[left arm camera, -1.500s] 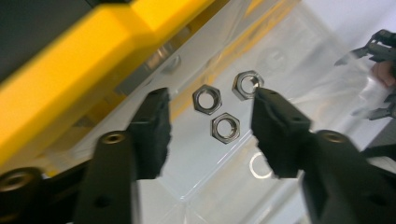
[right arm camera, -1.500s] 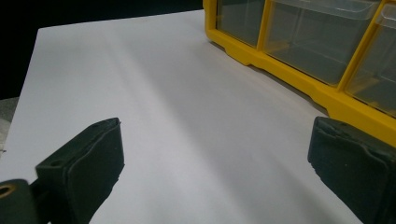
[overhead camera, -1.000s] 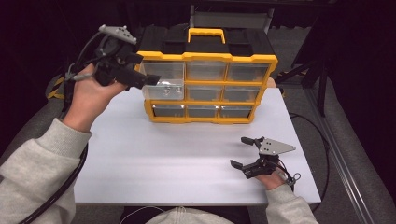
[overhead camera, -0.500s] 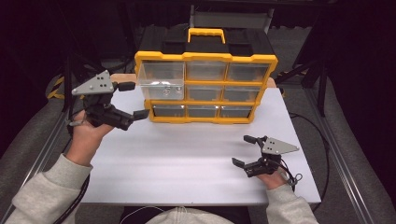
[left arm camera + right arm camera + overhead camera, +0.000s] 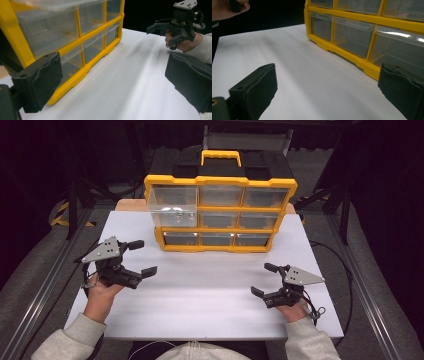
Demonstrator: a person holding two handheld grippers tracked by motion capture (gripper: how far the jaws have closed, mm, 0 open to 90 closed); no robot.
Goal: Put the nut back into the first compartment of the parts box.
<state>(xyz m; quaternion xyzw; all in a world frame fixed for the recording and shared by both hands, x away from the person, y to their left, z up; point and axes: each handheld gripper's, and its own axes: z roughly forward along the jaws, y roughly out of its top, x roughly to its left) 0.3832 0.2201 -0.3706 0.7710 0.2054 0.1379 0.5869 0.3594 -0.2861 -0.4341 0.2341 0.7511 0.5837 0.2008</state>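
1. Nearest me, the person's sleeves are coming in over the front edge of the white surface [image 5: 210, 295], one hand to each side.
2. The right gripper [image 5: 270, 281] is resting low near the front right corner, jaws spread wide with nothing between them, pointing toward the cabinet; it is sitting just where it was a second ago.
3. The left gripper [image 5: 139, 257] is the one that has changed. A second ago it was up at the top-left drawer; now it is hanging low over the left side of the surface, well apart from the cabinet. Its jaws have just been opening and are now standing wide and empty, as the left gripper view confirms, with bare white between the pads.
4. Farther back, the yellow organizer cabinet [image 5: 220, 182] is standing upright at the rear of the surface, its black lid and yellow handle on top.
5. Its top-left drawer [image 5: 172, 206] is sticking out toward me, pulled partway from its slot, with something small and shiny lying inside; the other drawers are sitting flush.
6. My guess is the drawer-opening step is done and the hand is backing off, either to rest or to reach for the contents next.
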